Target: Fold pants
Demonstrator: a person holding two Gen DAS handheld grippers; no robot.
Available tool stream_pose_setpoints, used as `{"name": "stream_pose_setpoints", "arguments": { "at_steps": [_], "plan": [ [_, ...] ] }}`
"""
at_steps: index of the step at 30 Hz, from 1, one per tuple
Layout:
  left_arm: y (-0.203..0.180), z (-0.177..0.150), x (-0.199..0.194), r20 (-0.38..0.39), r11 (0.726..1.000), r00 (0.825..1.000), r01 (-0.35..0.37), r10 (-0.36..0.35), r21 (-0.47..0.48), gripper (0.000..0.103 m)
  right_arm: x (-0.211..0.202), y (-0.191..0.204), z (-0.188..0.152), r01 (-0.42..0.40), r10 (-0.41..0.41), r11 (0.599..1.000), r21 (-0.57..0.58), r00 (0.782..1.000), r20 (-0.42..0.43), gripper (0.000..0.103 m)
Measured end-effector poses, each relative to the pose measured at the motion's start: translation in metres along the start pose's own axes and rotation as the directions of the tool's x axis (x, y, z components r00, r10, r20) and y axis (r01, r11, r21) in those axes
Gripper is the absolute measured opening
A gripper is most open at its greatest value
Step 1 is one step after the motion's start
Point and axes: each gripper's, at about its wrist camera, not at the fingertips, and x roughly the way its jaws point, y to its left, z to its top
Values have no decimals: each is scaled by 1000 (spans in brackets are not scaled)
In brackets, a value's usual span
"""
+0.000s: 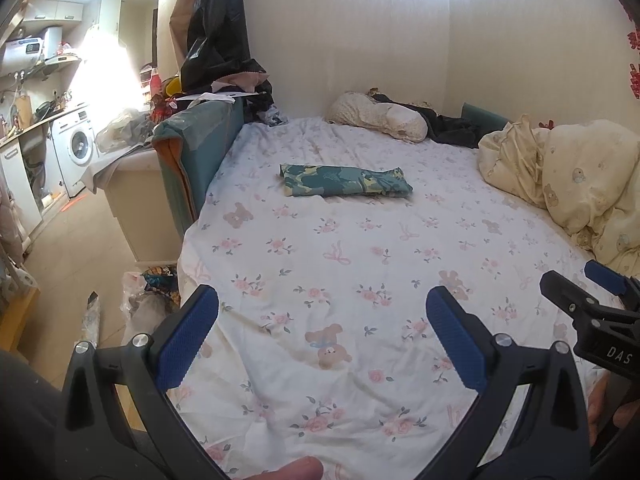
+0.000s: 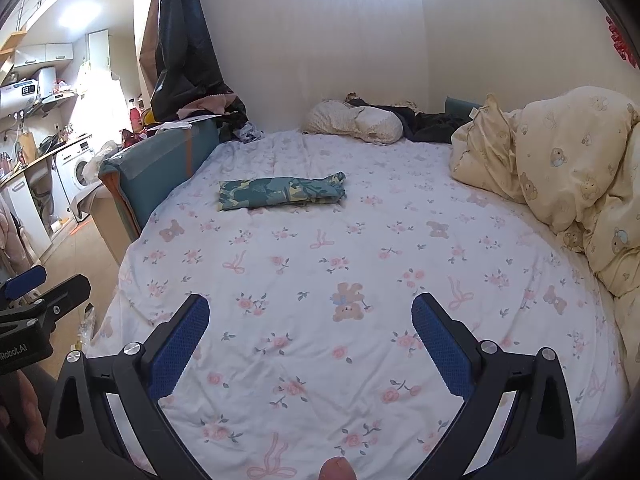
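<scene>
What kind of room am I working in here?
Likely a small studio flat: a bed with the folded pants and a pillow, and a washing machine in the adjoining kitchen corner.

Pants (image 1: 345,180) (image 2: 282,193): one pair, teal with a camouflage-like pattern of darker green and pale yellow patches. State: folded into a long, narrow, flattish bundle of several layers. Pose: lying flat, long side running across the bed (image 1: 360,280) (image 2: 360,264); the left end is squared off, the right end slightly ragged and bunched. Location: on the flowered sheet, toward the far half of the bed, nearer its left edge.
</scene>
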Motion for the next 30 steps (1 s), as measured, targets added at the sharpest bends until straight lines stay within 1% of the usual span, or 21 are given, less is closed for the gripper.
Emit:
{"name": "stream_pose_setpoints", "arguments": {
  "at_steps": [30],
  "plan": [
    [1, 3, -3, 14, 1000, 1000, 0, 0, 0, 102, -1, 2, -2, 9, -9, 1000, -15, 1000, 6, 103]
  ]
}}
